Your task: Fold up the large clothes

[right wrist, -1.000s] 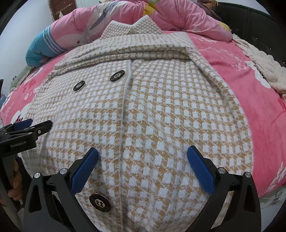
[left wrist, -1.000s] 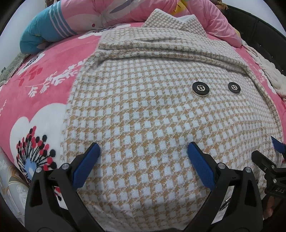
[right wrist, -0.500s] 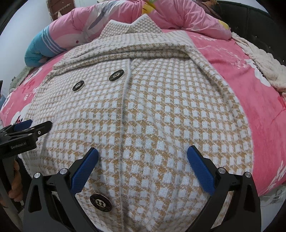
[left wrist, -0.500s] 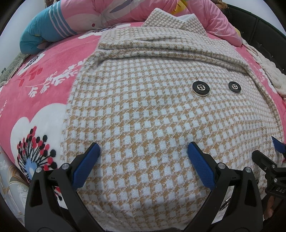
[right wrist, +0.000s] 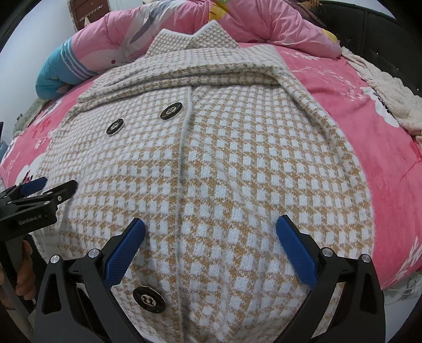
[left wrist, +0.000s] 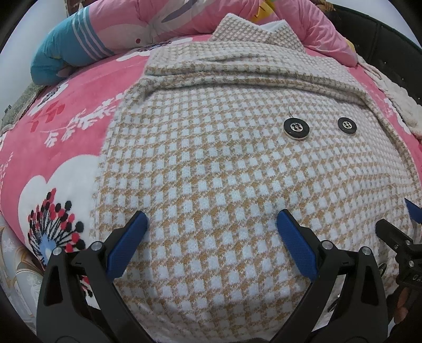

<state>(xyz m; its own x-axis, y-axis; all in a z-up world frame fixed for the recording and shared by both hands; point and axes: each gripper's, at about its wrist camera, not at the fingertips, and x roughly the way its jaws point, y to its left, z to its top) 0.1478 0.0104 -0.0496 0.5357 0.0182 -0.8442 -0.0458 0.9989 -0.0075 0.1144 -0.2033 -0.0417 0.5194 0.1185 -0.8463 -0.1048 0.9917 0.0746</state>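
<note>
Nothing has shifted much since a second ago: both tongs hang in nearly the same spots over the coat, with only a slight drift of the view. Left tongs (left wrist: 212,219) stand wide apart with nothing between the blue pads (left wrist: 296,245), poised above the near hem on the coat's left half. Right tongs (right wrist: 210,224) are likewise spread wide and hold nothing, above the hem just right of the front opening. Checked tan-and-white coat (left wrist: 224,163) lies front-up on the pink flowered blanket (left wrist: 76,105) covering the bed, sleeves folded across the chest below the collar (right wrist: 190,39). Two black buttons (left wrist: 296,128) sit mid-chest; a third button (right wrist: 149,300) lies near the hem. A pink quilt (right wrist: 263,23) and cream throw (right wrist: 382,92) lie beyond.
</note>
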